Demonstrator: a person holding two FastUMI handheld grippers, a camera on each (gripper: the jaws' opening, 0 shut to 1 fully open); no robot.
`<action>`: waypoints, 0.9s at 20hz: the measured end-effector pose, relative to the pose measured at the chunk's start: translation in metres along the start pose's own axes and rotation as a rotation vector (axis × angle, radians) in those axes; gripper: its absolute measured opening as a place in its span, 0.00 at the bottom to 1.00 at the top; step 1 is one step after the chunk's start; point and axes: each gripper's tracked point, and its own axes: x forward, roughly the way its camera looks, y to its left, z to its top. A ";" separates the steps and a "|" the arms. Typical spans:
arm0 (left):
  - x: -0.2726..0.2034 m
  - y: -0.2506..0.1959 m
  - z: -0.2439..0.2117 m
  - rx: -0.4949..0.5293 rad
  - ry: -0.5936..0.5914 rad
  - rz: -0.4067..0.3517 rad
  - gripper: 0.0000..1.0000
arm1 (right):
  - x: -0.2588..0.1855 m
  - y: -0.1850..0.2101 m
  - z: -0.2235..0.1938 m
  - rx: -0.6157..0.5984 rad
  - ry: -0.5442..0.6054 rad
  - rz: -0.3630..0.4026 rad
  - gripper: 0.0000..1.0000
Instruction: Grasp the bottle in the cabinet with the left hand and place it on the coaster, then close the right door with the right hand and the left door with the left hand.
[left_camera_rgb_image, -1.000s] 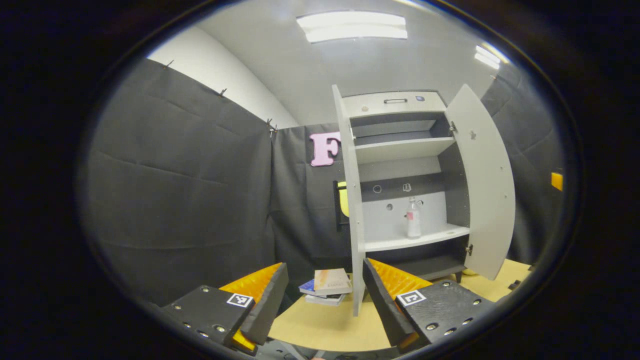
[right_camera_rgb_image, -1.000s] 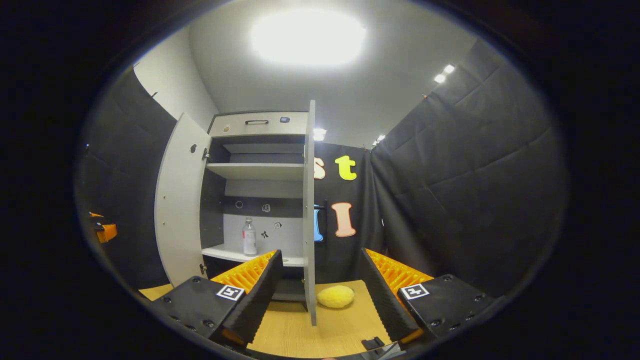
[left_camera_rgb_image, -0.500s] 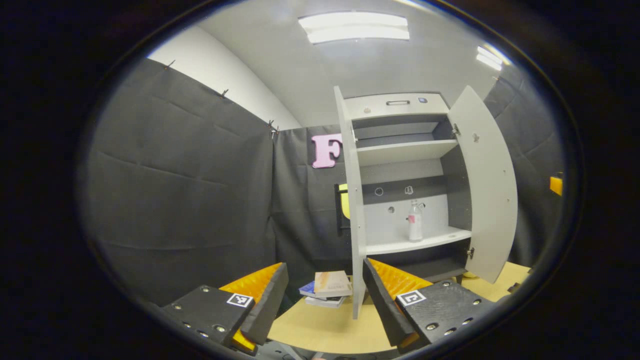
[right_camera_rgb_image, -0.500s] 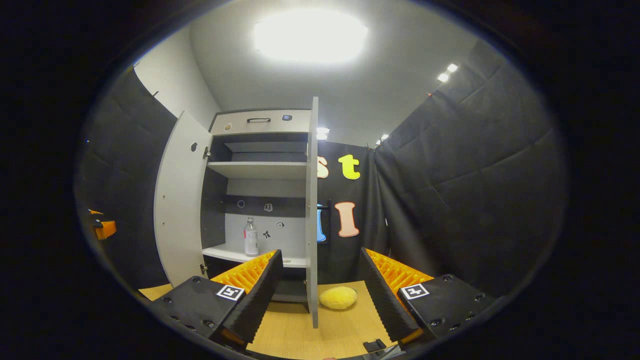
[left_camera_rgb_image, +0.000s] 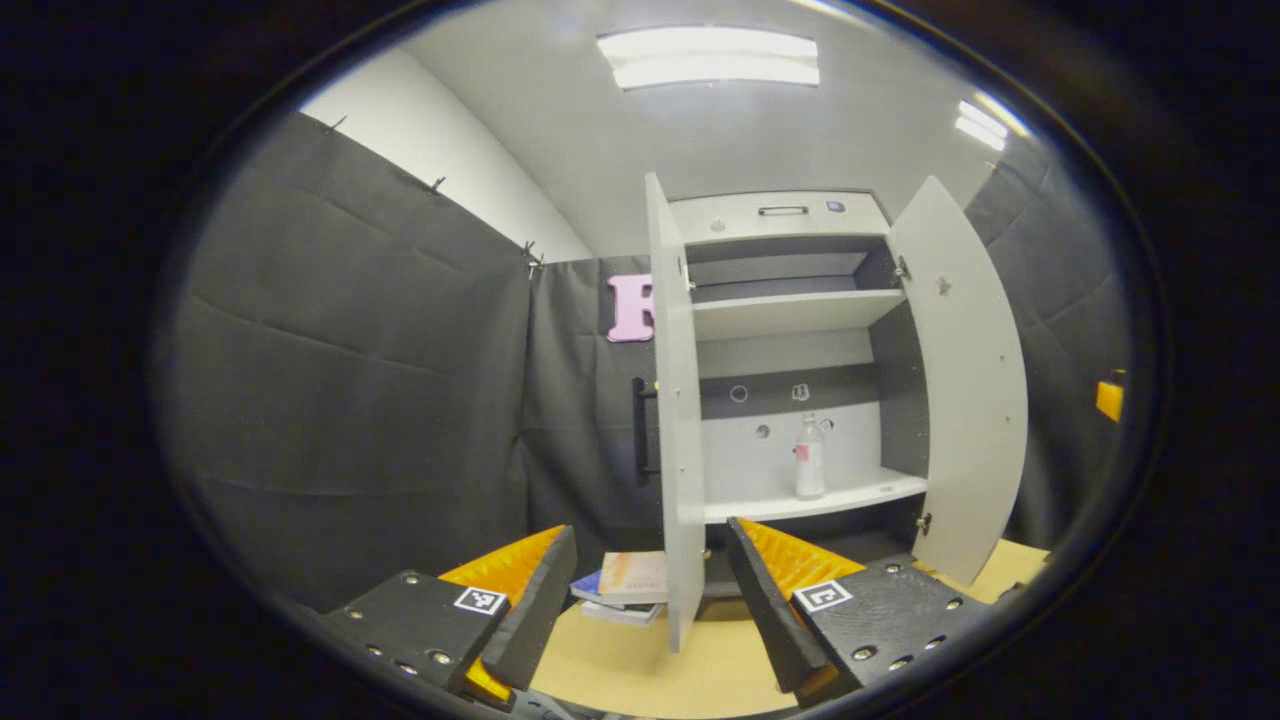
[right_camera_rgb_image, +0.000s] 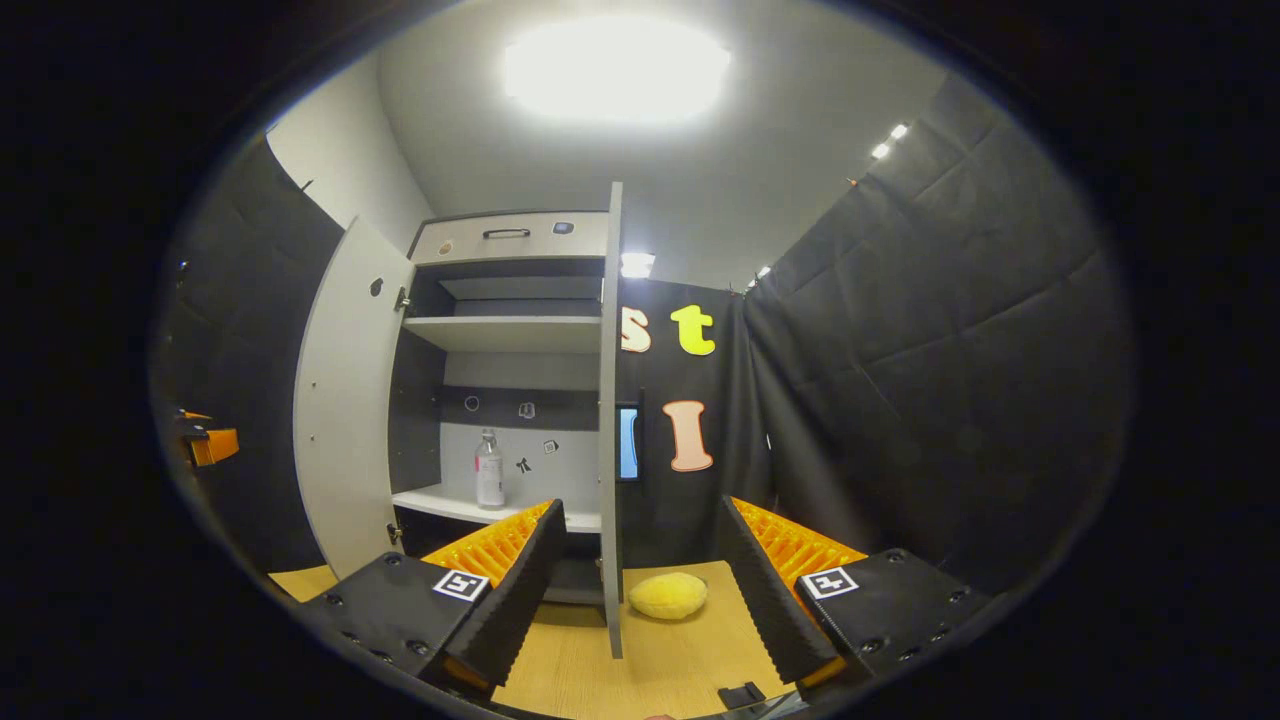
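I see the cabinet (left_camera_rgb_image: 790, 360) far ahead, both doors swung open. The bottle (left_camera_rgb_image: 809, 458) stands upright on its lower shelf (left_camera_rgb_image: 810, 495). A stack of books (left_camera_rgb_image: 625, 588), I think, lies on the tabletop (left_camera_rgb_image: 640, 665). My left tool (left_camera_rgb_image: 650, 590) and right tool (right_camera_rgb_image: 640, 585) both gape wide, holding nothing.

**Two handheld grippers, seen from their own cameras**

The left gripper (left_camera_rgb_image: 650, 600) has two wedge-shaped fingers (left_camera_rgb_image: 530, 610) with ribbed inner faces. Each finger sits on a flat, textured black mounting block dotted with small round silver screws, and each block carries a square black-and-white marker tag (left_camera_rgb_image: 479, 600). The right gripper (right_camera_rgb_image: 640, 590) is built the same, with its own marker tags (right_camera_rgb_image: 827, 582).
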 end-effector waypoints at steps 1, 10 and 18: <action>0.007 -0.011 0.000 -0.001 -0.003 -0.013 0.96 | 0.002 -0.004 -0.004 0.001 0.007 -0.001 0.97; 0.079 -0.107 0.011 -0.043 -0.044 -0.168 0.96 | 0.015 -0.035 -0.031 0.007 0.062 -0.061 0.98; 0.193 -0.174 0.007 -0.076 -0.043 -0.303 0.88 | 0.036 -0.049 -0.029 -0.033 0.042 -0.180 0.98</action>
